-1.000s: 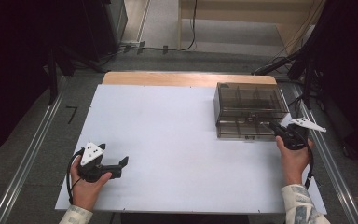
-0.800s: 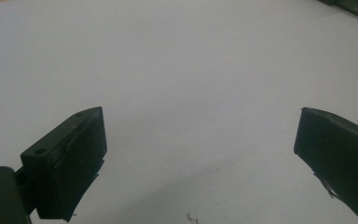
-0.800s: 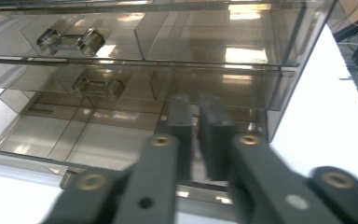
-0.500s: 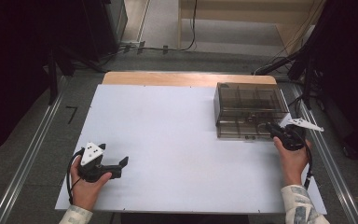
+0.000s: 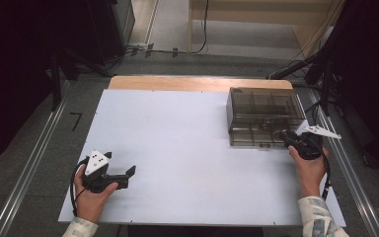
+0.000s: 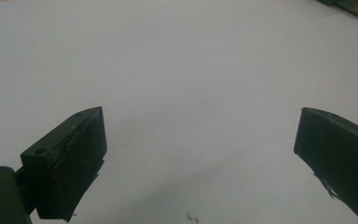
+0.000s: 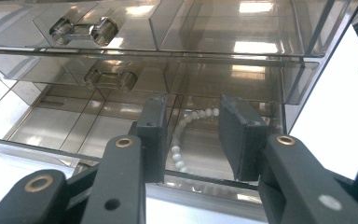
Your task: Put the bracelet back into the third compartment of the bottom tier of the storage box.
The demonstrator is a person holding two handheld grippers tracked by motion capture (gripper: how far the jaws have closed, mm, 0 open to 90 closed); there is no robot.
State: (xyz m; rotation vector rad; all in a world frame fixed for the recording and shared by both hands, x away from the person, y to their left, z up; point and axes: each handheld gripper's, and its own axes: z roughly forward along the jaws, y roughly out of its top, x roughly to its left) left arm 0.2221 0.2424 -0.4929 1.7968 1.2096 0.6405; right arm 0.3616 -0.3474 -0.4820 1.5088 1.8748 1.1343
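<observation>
Our right gripper (image 5: 285, 138) sat at the front of the smoky clear drawer box (image 5: 264, 111) near the right edge of the white table (image 5: 177, 148), and its jaws had just been opening, standing partly apart with nothing pressed between the pads. Through the right gripper view we saw that gripper (image 7: 192, 133) poised over the pulled-out bottom drawer (image 7: 74, 126), and in the gap between the jaws lay a string of white beads (image 7: 184, 135), curved along the floor of a compartment on the drawer's right side; the pads were clear of it on either side, though we could not tell how far above it they hung. Two closed drawers sat above, each with a clear handle (image 7: 81, 29). Our left gripper (image 5: 128, 174) was held well apart from the box, low over the near left part of the table, and in the left gripper view its jaws (image 6: 196, 154) stood wide apart over bare white surface, holding nothing.
</observation>
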